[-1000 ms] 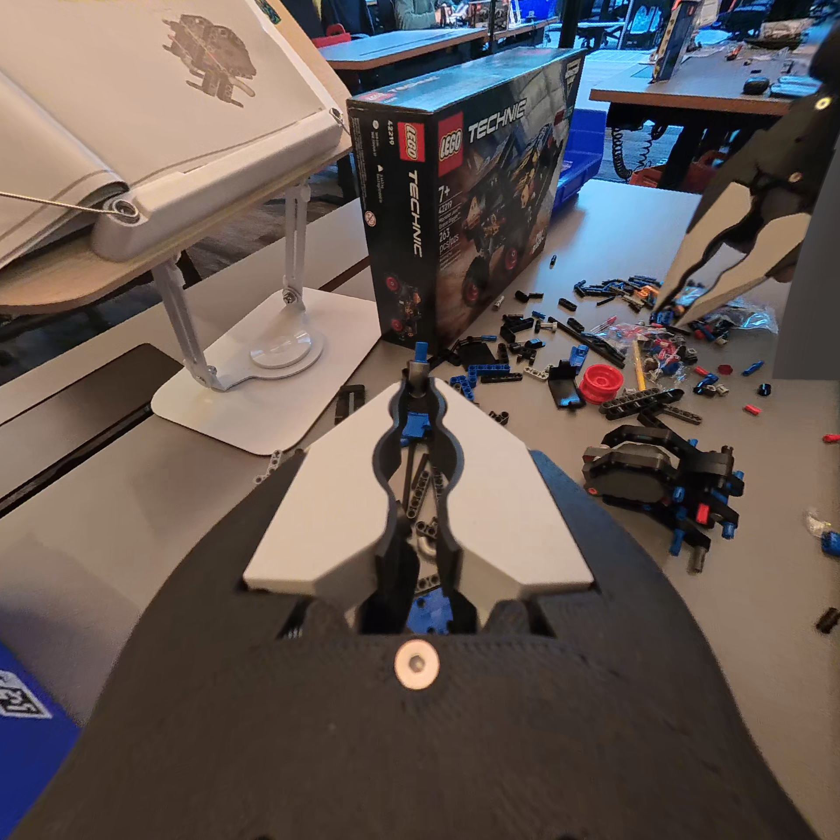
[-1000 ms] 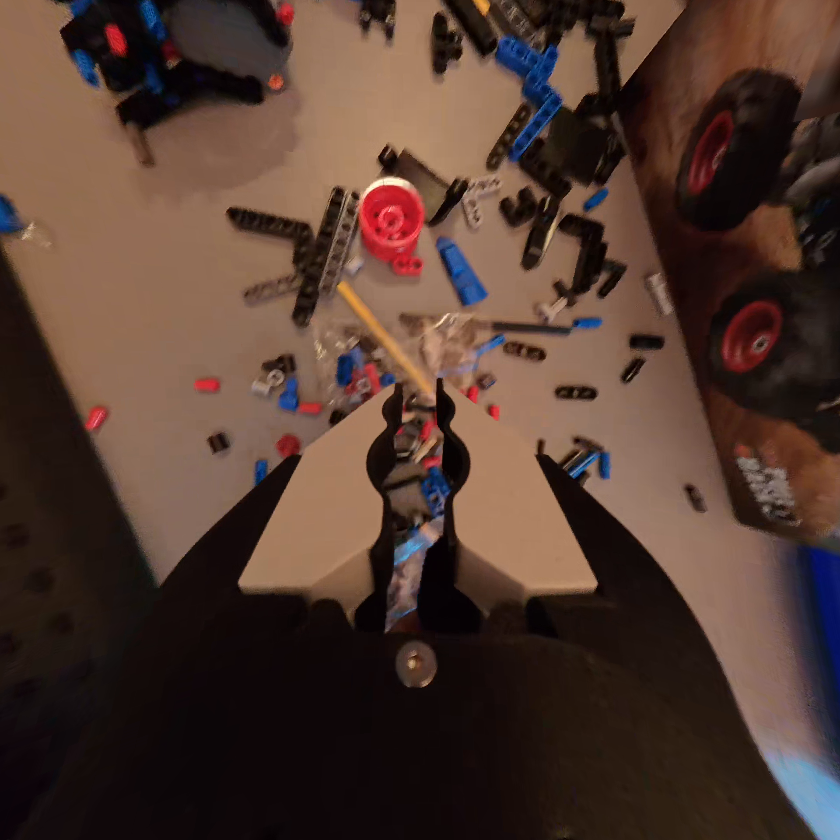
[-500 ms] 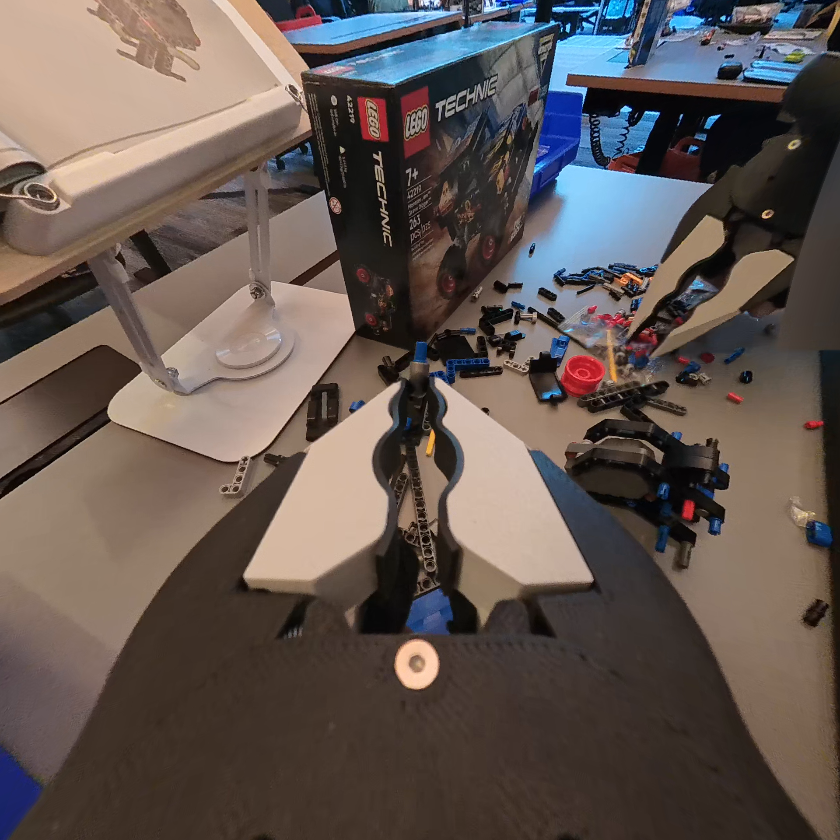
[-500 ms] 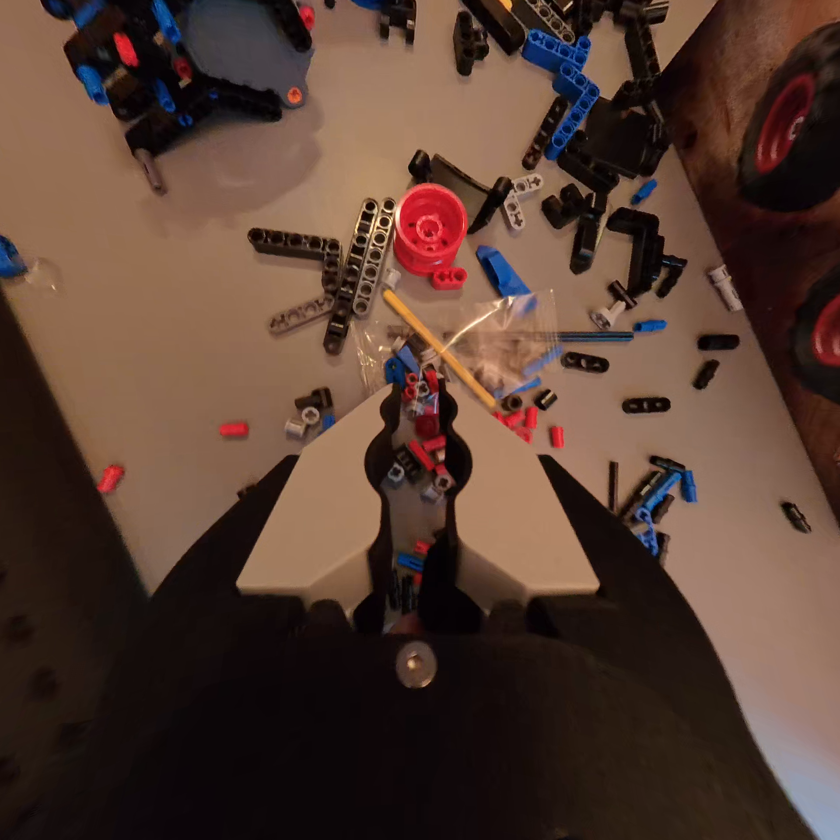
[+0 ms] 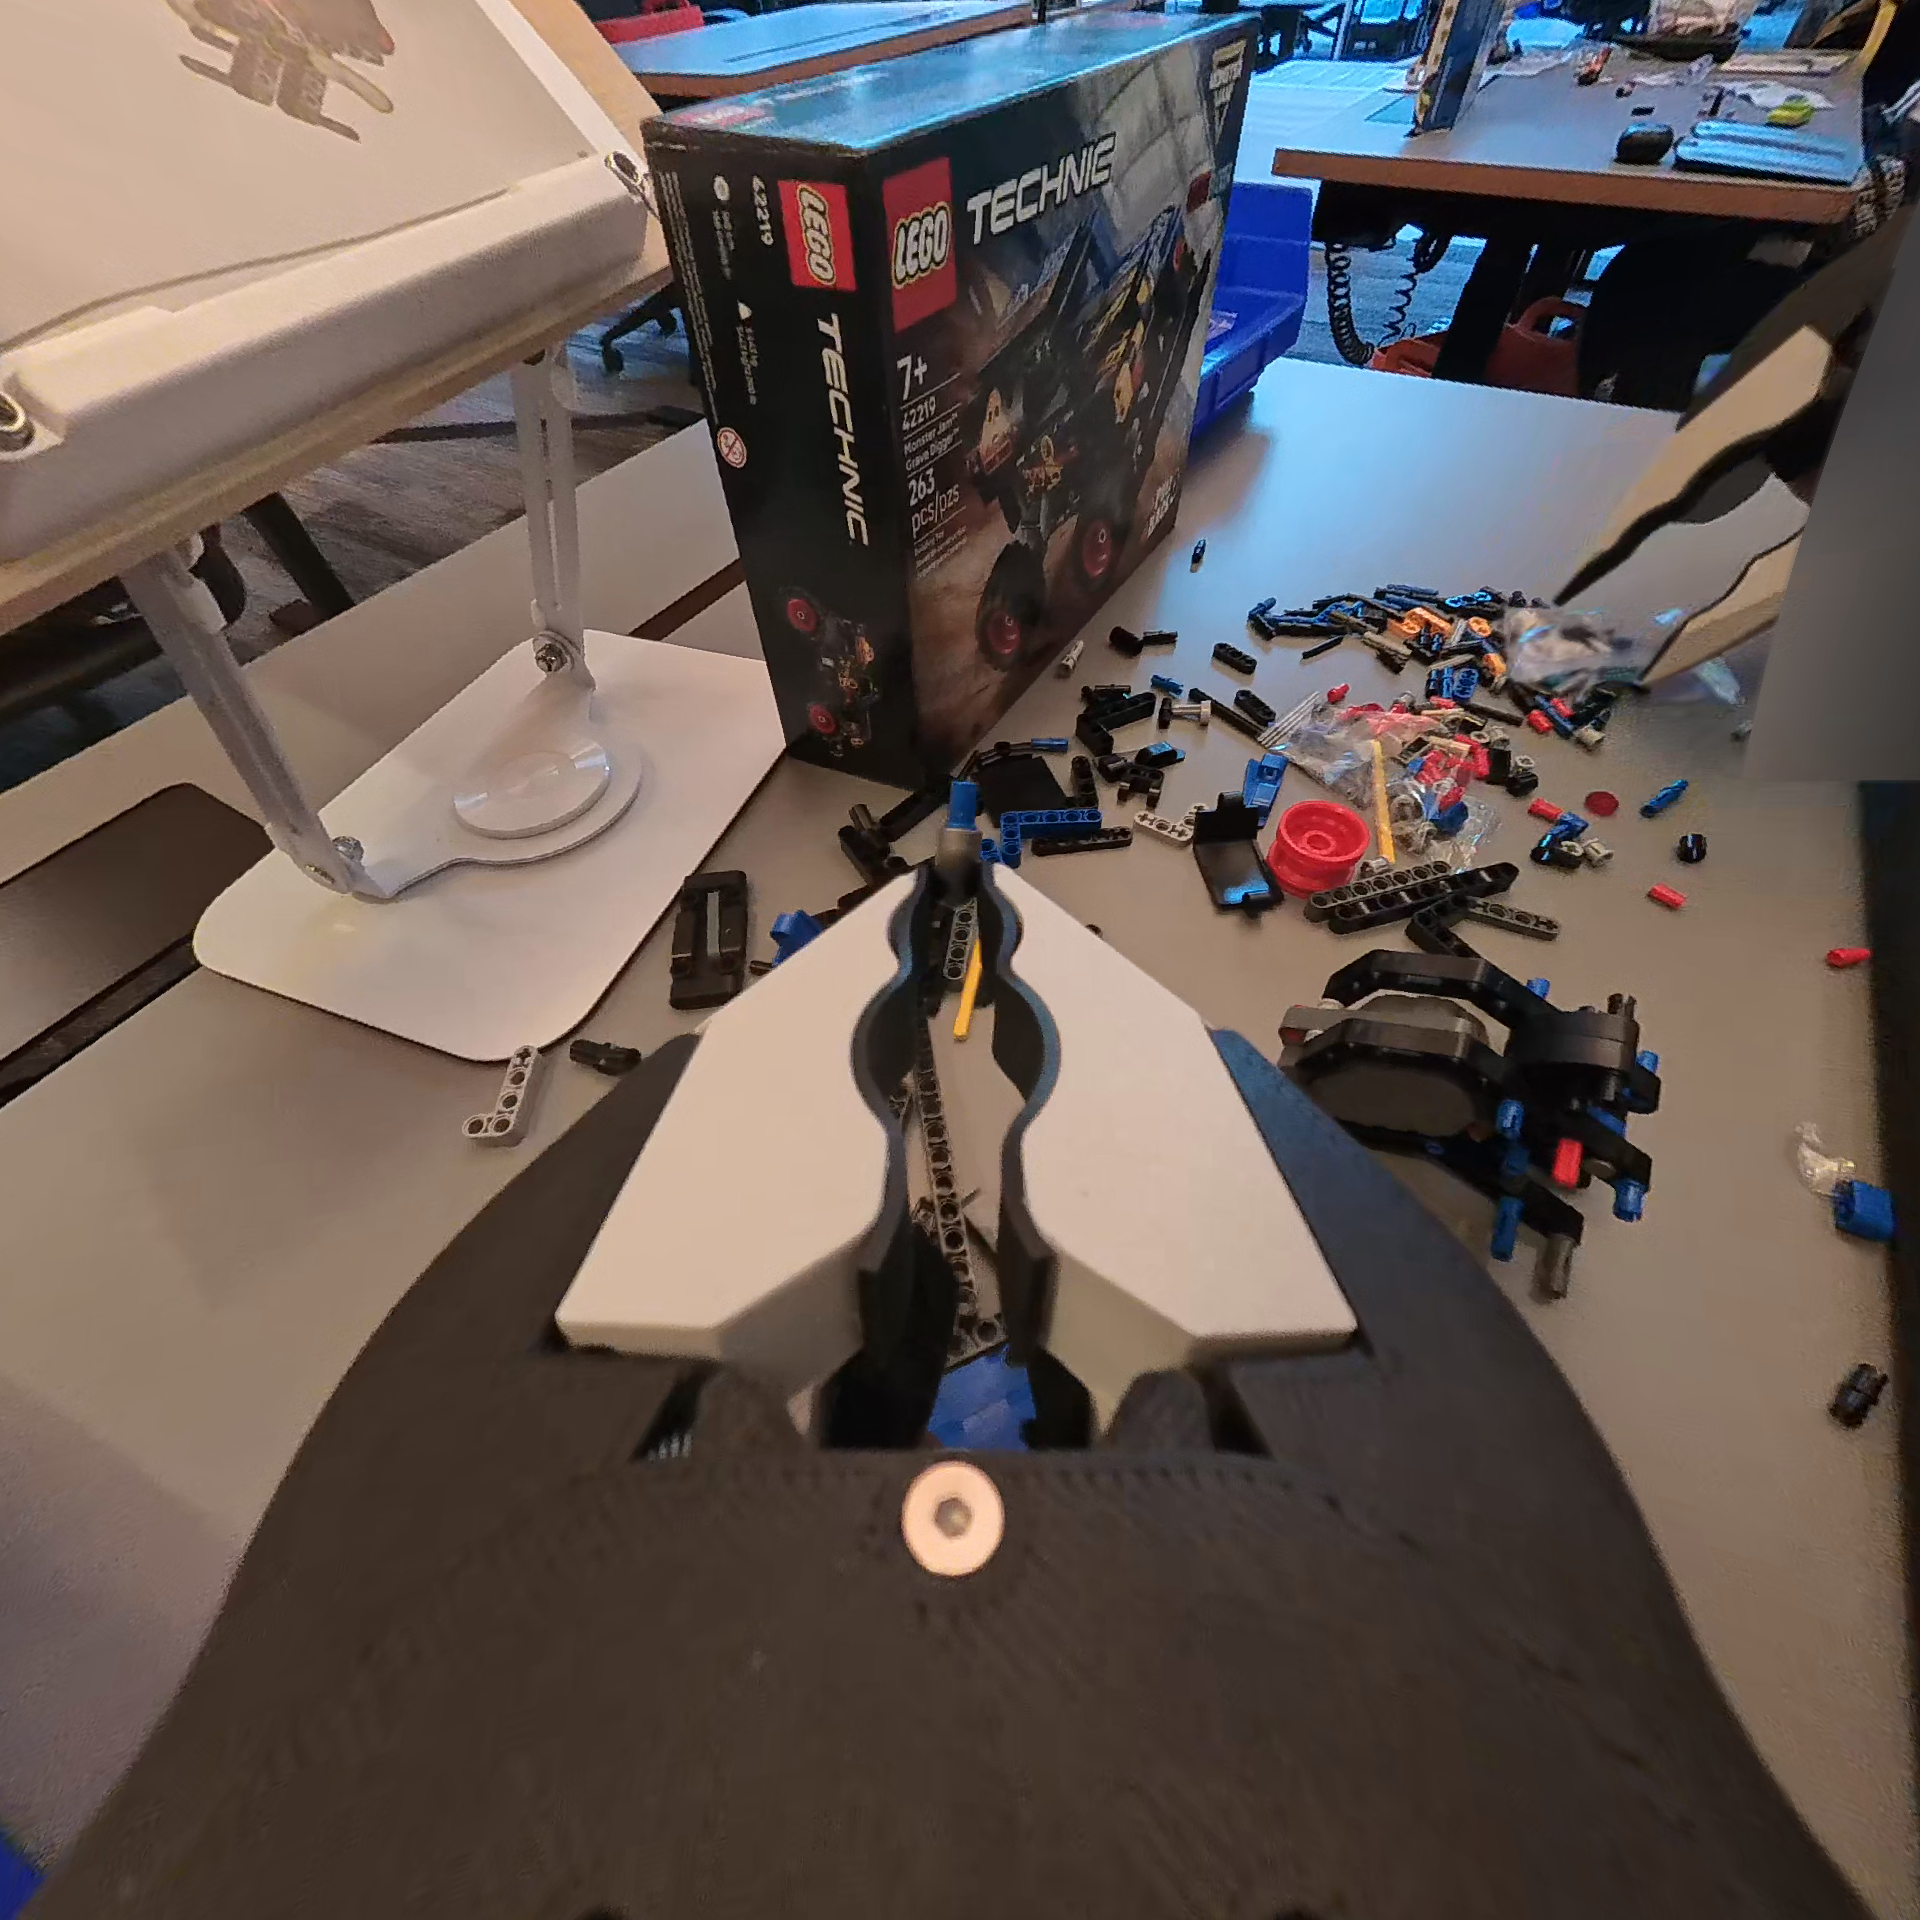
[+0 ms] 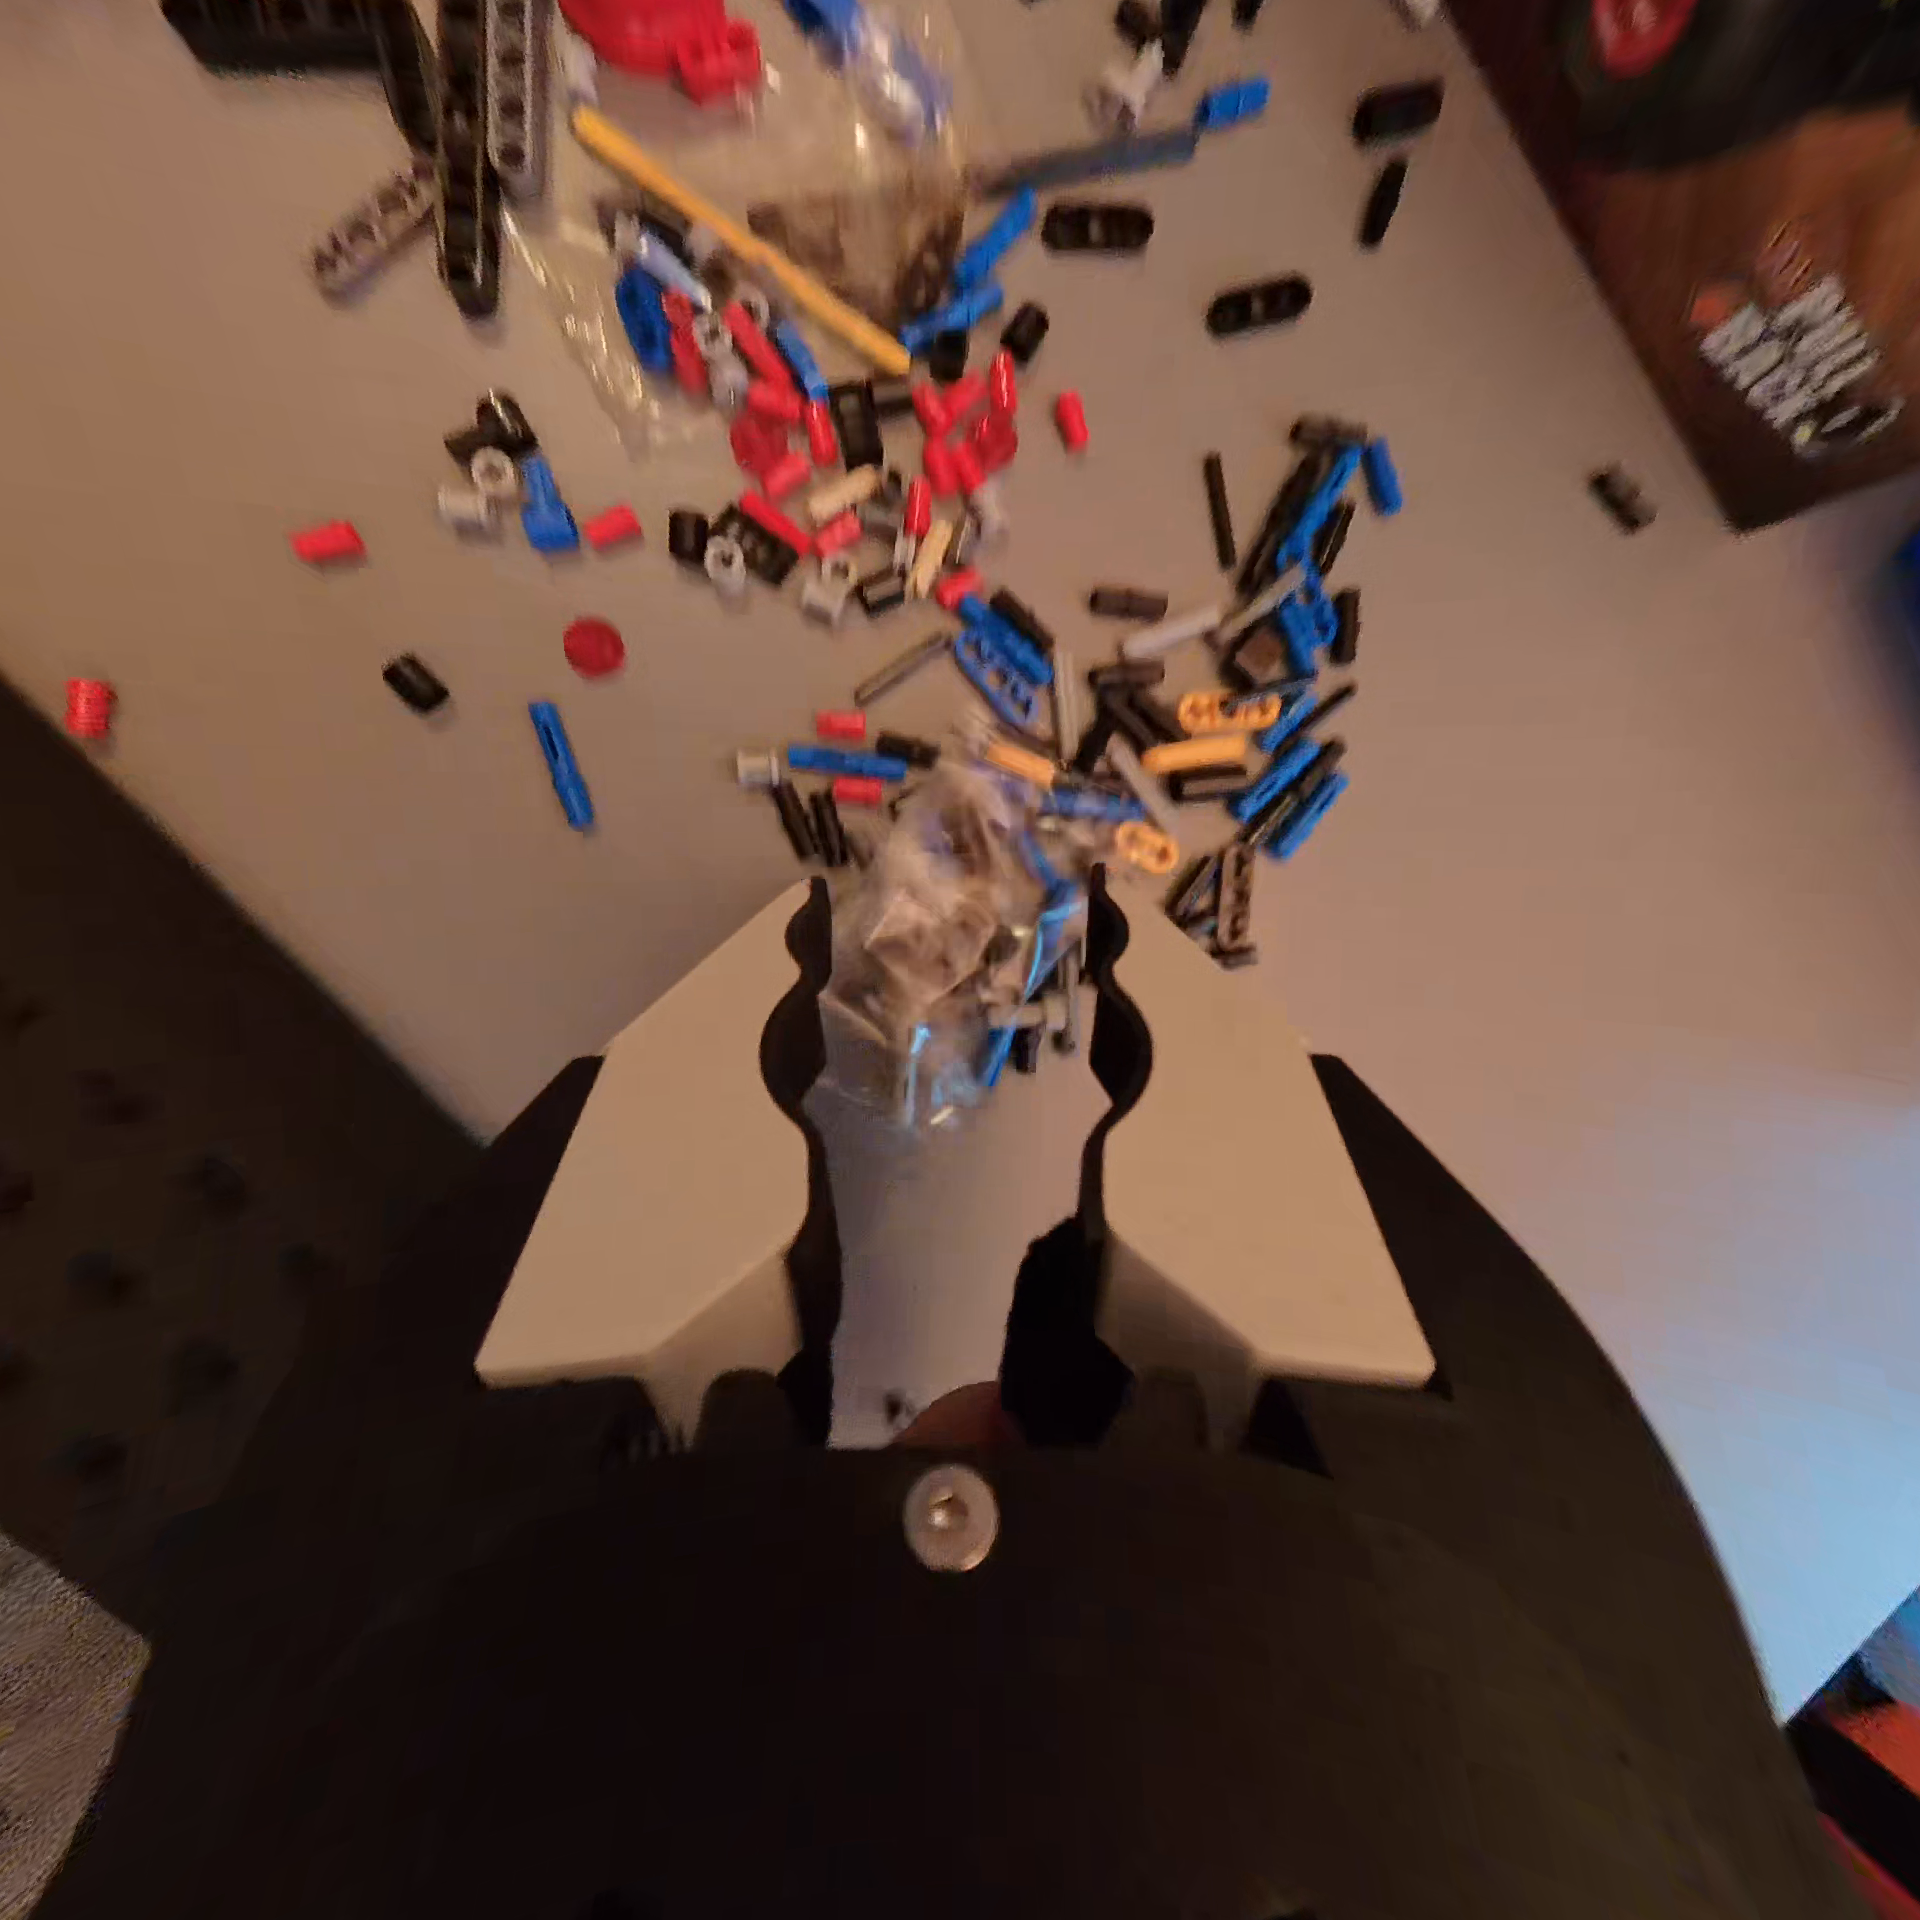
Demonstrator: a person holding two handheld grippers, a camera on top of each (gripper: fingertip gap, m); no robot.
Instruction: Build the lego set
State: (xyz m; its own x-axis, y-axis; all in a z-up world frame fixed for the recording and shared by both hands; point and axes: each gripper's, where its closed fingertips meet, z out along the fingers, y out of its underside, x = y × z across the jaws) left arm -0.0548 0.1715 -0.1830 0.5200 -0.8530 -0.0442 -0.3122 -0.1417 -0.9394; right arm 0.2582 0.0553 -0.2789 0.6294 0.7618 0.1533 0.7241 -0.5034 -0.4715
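Far left, a white book stand [image 5: 488,821] with an open manual [image 5: 260,135], then the set's box [image 5: 935,416] standing upright behind the scatter. Near centre, left gripper [image 5: 954,883] clamped tight on a small grey-and-blue pin piece [image 5: 958,831], blue end poking up and away past the tips, long axis running along the fingers toward the box. Below it on the table [image 5: 312,1195], seen through the gap, a long grey beam [image 5: 940,1122] and a thin yellow rod [image 5: 968,995], both lying roughly near-to-far. Right of centre, a red wheel hub [image 5: 1317,844], black beams beside it, and the half-built black frame [image 5: 1475,1081] with blue and red pins, resting flat, well apart from the held piece. Far right, right gripper [image 6: 954,914] spread apart, tips straddling a small clear bag of parts [image 6: 935,977], not yet closed on it; picture blurred, so contact uncertain. Probably the step in hand: picking up or shifting that bag to reach loose parts. Best done by pinching only the plastic film near one edge, lifting slowly, keeping clear of the orange and blue bits [image 6: 1216,727] just beyond, and holding the left piece steady and upright meanwhile.
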